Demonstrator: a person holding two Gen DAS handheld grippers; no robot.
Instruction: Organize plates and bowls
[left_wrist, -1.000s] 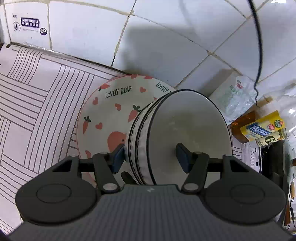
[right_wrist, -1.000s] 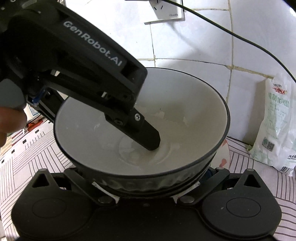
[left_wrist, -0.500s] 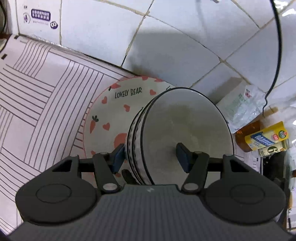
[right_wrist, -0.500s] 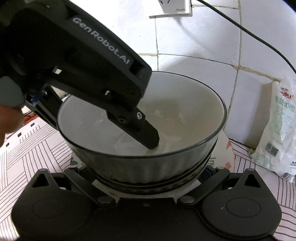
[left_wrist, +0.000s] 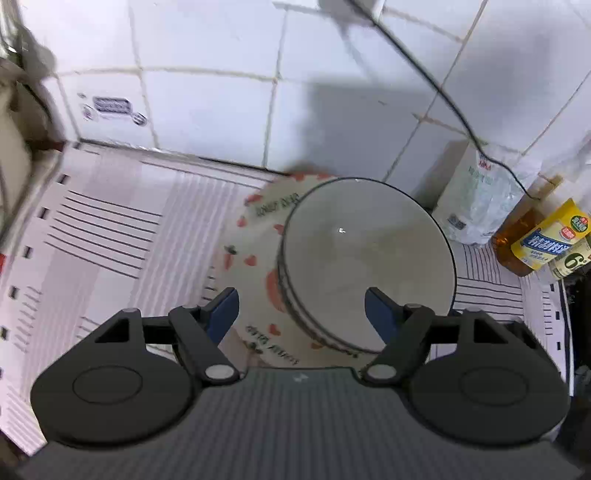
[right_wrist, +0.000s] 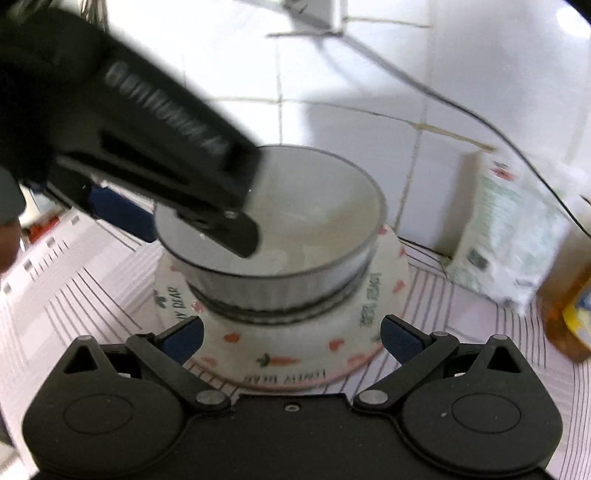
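A stack of nested white bowls with dark rims and ribbed sides stands upright on a carrot-and-heart plate by the tiled wall. My left gripper hovers over the stack's left rim with its jaws opening. The rim wall lies between the pads, which do not press on it. In the right wrist view the left gripper reaches in from the left, one finger above the inside of the bowls. My right gripper stands open at the near edge of the plate, holding nothing.
A striped mat covers the counter. To the right stand a white bag and an oil bottle with a yellow label, close to the plate. A black cord hangs down the tiled wall behind.
Both grippers have let go of the bowl stack and drawn back and up. The stack, tilted in their grip before, now rests upright on the plate.
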